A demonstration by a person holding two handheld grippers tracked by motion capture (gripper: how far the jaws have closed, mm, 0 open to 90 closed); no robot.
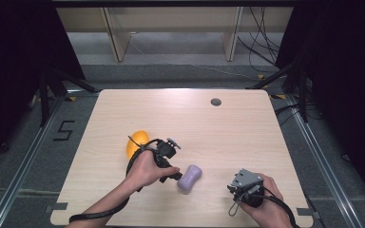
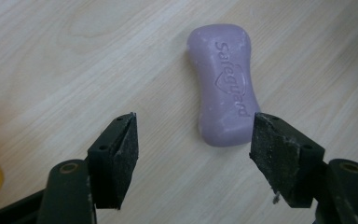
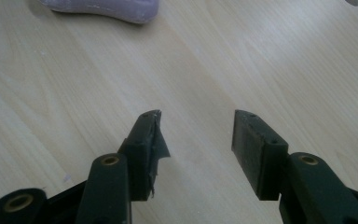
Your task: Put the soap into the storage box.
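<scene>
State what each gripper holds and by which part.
Nothing. The left gripper stands open around the purple soap bar's near end, pads clear; the right gripper is open over bare table.

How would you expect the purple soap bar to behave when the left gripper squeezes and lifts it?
The soap bar looks solid, so probably stiff. Its smooth, rounded, waisted sides might slip between the pads. Lying flat on the table, it seems unlikely to roll.

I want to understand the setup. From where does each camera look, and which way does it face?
High view: above the person's side, facing forward and down on the table; both forearms, left gripper, right gripper.
Left gripper view: rides the left gripper, facing down at the purple soap; open jaws.
Right gripper view: rides the right gripper, facing bare tabletop; open jaws.
All three share the soap.
</scene>
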